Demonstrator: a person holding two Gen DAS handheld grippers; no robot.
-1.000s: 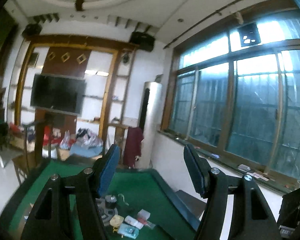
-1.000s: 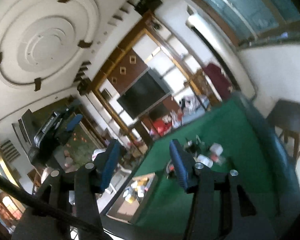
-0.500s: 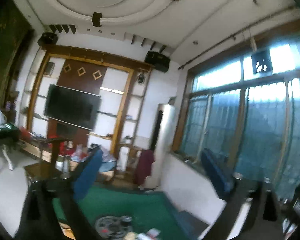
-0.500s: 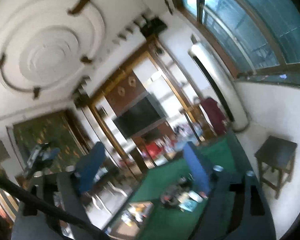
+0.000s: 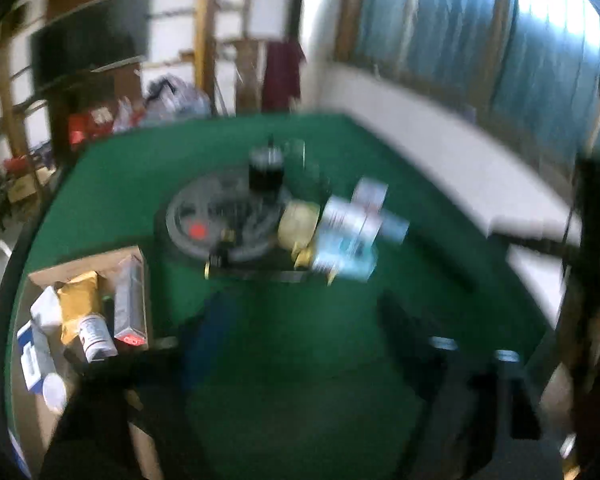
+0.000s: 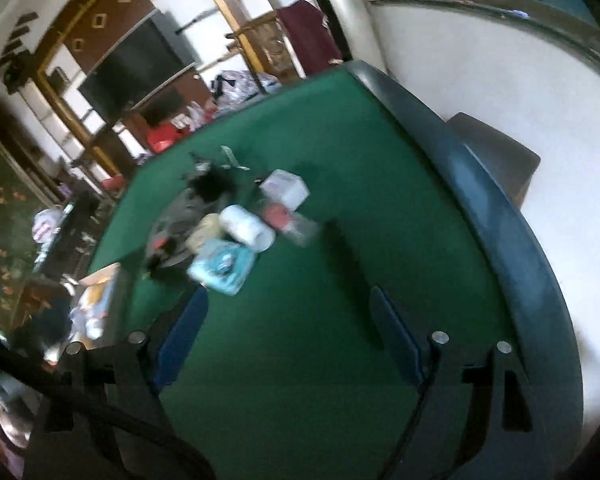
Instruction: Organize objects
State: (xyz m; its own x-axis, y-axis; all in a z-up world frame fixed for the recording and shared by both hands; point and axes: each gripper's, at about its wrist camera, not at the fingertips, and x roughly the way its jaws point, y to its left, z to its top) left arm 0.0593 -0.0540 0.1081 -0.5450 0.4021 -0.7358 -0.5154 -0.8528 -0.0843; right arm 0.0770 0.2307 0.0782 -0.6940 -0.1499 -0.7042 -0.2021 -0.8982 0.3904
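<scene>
1. Blue pads line both fingers of the right gripper (image 6: 288,340); its jaws stand wide apart with nothing between them, above bare green felt.
2. The left gripper (image 5: 300,344) is blurred, but its jaws also stand apart and empty, one blue finger (image 5: 208,340) at the left and a darker one at the right.
3. Both hover over the green table (image 6: 340,380), near its front part.
4. Ahead of the jaws, toward the middle of the table, lies a heap of small things: a light blue packet (image 6: 220,266), a white roll (image 6: 247,226) touching it, a white box (image 6: 285,188) just behind, and a yellowish round thing (image 5: 298,222).
5. The heap leans against a grey round disc (image 5: 220,220) with a red spot; a dark jar (image 5: 265,168) stands at the disc's far edge.
6. At the table's left edge sits an open cardboard box (image 5: 80,268) holding a yellow pouch (image 5: 76,304), a small white bottle (image 5: 96,338) and a grey carton.
7. Beyond the table are a dark television (image 6: 136,68) and windows (image 5: 440,20).
</scene>
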